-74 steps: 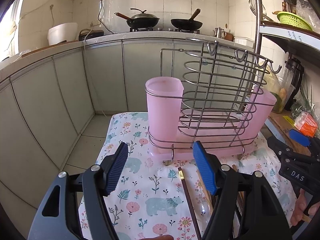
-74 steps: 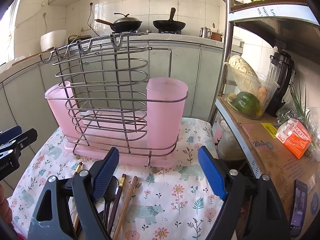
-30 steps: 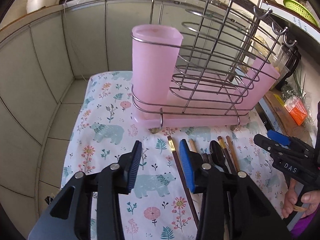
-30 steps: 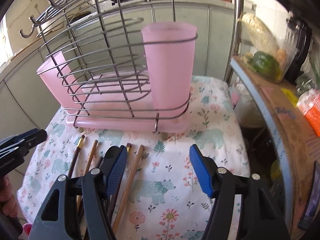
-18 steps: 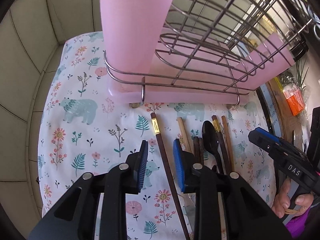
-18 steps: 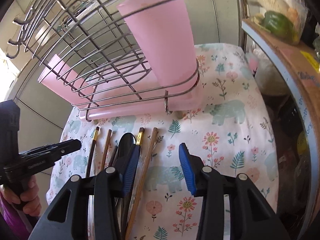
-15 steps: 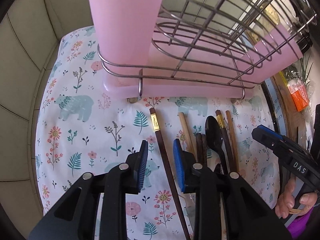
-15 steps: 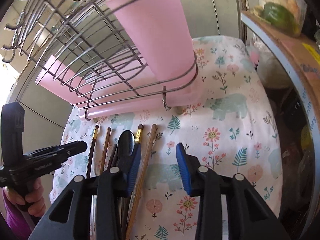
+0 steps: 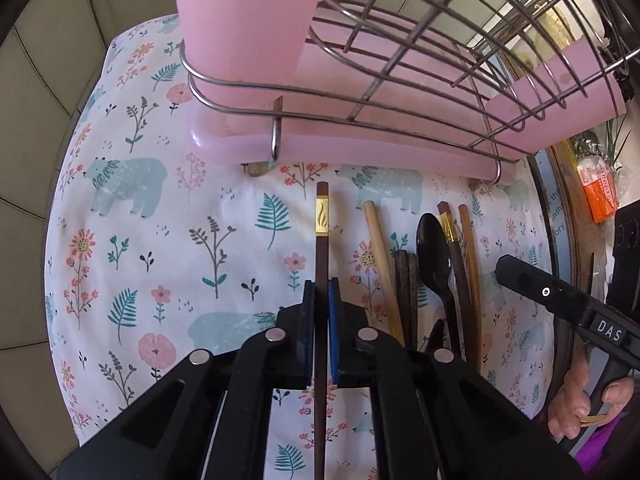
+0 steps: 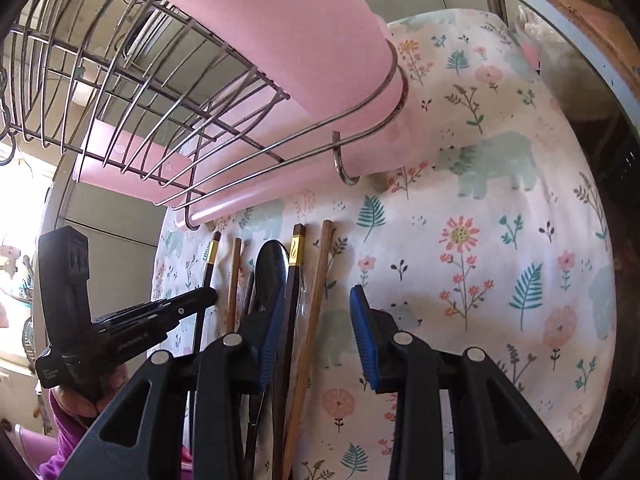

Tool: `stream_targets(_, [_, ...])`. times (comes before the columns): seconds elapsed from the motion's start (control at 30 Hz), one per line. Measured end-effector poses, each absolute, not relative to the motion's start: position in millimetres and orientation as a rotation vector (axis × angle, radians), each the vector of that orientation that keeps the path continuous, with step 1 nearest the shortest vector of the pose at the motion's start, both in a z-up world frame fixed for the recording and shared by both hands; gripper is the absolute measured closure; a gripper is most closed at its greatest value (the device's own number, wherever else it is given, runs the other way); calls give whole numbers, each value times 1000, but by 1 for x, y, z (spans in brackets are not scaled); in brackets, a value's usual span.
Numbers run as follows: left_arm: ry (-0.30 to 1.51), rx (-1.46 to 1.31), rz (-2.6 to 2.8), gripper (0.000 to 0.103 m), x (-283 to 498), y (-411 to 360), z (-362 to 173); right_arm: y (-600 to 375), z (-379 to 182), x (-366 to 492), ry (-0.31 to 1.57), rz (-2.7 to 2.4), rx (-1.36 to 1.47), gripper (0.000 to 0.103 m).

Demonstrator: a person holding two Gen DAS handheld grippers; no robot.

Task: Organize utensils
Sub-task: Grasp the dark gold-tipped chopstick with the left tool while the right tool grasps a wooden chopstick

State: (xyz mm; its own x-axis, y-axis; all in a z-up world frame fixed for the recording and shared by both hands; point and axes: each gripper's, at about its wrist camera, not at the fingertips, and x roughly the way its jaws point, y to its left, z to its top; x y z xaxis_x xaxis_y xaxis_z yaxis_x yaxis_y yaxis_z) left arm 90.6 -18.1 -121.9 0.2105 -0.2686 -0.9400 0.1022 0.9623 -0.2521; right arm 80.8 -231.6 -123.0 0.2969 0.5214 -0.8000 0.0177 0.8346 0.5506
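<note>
Now the left hand-held gripper [image 9: 321,296] apparently pinches a dark chopstick [image 9: 321,240].

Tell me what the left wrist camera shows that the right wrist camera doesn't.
Only the left wrist view shows the left gripper shut on the dark gold-banded chopstick, plus an orange packet at the right edge. Only the right wrist view shows the right gripper open, its fingers straddling a light wooden chopstick. Both show the pink utensil rack, the black spoon and the floral cloth.
</note>
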Motion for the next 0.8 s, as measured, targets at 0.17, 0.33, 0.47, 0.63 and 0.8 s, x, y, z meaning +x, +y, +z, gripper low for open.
stream_targets(0.17, [1300,-186,-285,98,81,-6,-111,-222,-137,85,1269,342,520,69])
stream_targets(0.33, [1270,-211,-303,98,71,5,-99,-206,-152,88,1298,345,519,81])
stream_targets(0.47, [1250,-219,-314,98,63,13,-86,-197,-158,89,1298,332,515,89])
stream_targets(0.63, [1230,-234,-317,98,57,28,-79,-186,-156,86,1272,337,485,95])
stream_targets(0.8, [1185,-245,-325,98,47,42,-65,-189,-139,69,1192,361,493,96])
